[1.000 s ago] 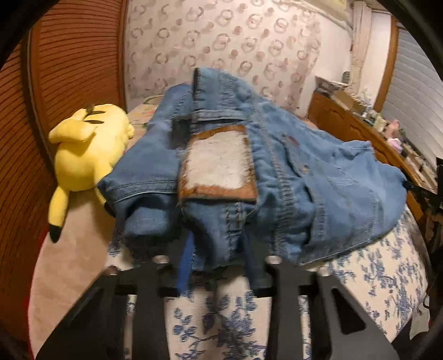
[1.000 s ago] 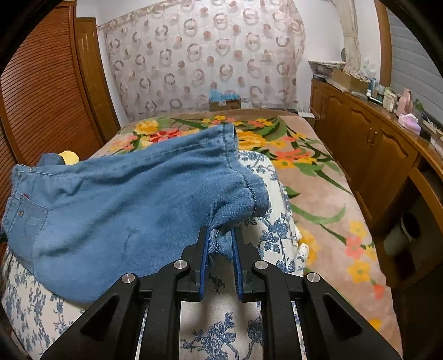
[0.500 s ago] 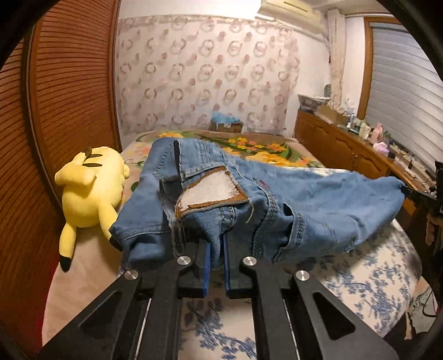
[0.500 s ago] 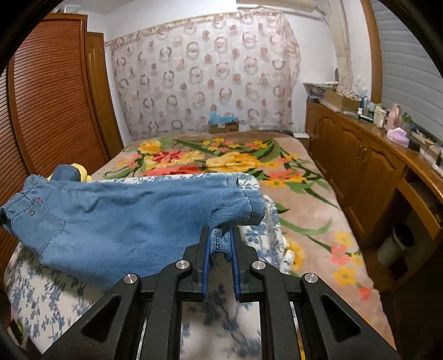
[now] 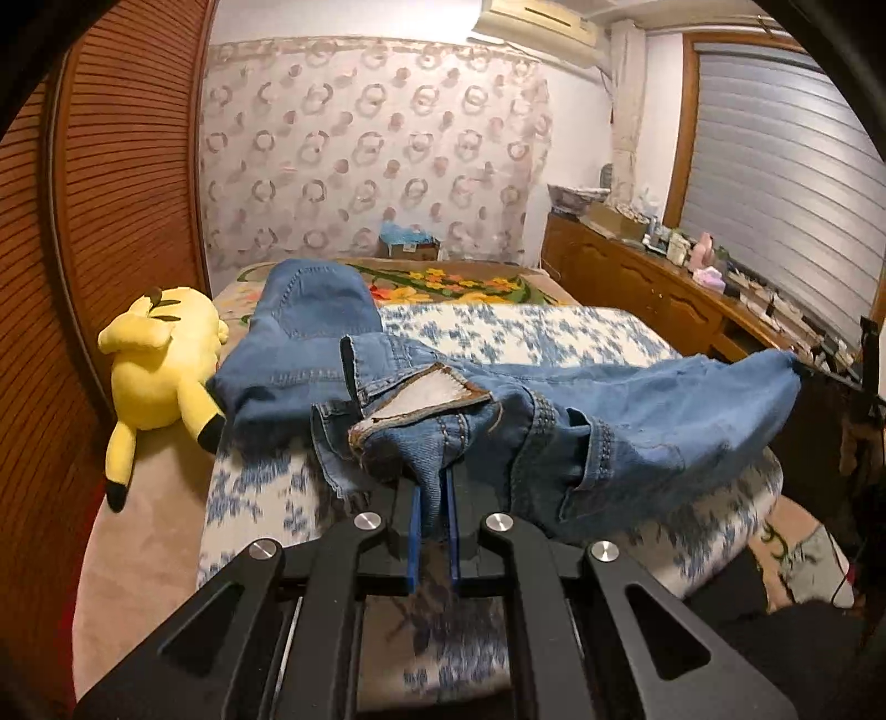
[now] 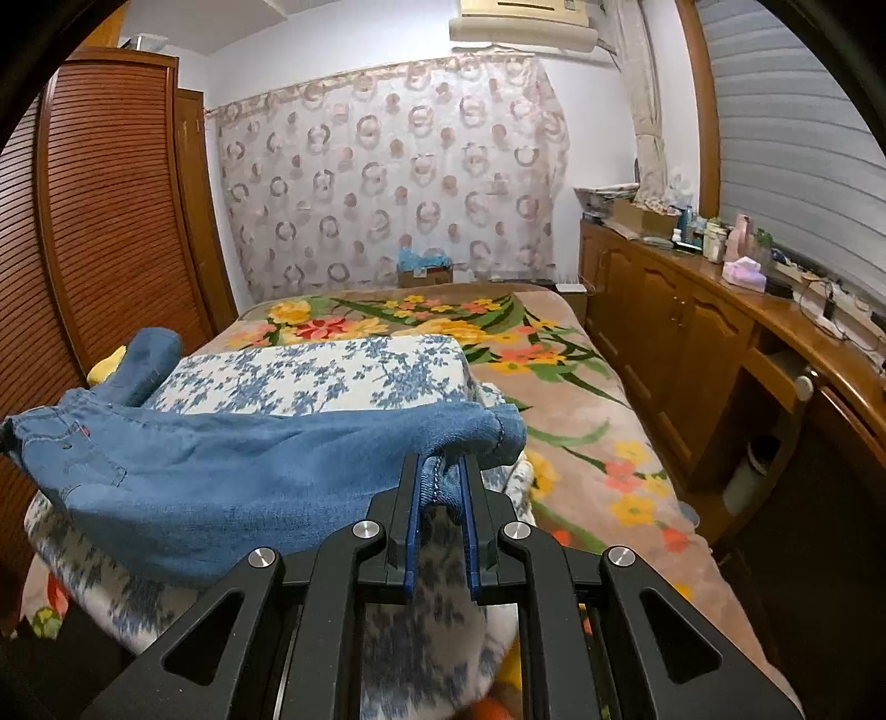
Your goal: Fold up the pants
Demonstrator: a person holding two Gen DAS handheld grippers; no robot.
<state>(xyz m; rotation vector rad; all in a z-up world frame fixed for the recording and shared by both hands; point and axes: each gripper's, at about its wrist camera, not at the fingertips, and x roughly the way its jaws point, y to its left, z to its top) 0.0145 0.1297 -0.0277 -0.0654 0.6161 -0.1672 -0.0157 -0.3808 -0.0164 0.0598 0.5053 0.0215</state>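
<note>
A: Nearest on the left side?
B: Left gripper (image 5: 431,512), blue pads clamped tight on a bunched bit of the jeans (image 5: 581,426) at the waistband, right under the leather patch (image 5: 429,396).
A: And on the right side?
B: Right gripper (image 6: 441,493), pads pinched on the hem of one leg of the same jeans (image 6: 232,476).
A: Jeans lying where?
B: Strung between the two grippers, sagging across the near edge of the blue-flowered quilt (image 5: 526,332). Other leg flopped away over the quilt's left side, toward the yellow plush toy (image 5: 160,360).
A: Toy touching the denim?
B: Foot just beside it; contact hard to tell.
A: Under the quilt?
B: Bed with a bright floral blanket (image 6: 554,387), reaching to the far wall.
A: Further back?
B: Small box with something blue in it (image 6: 425,268) at the bed's far end, patterned curtain (image 6: 387,177) behind. Slatted wooden doors (image 6: 105,221) to the left, wooden cabinet (image 6: 681,327) with cluttered top to the right, air conditioner (image 6: 526,19) high on the wall.
</note>
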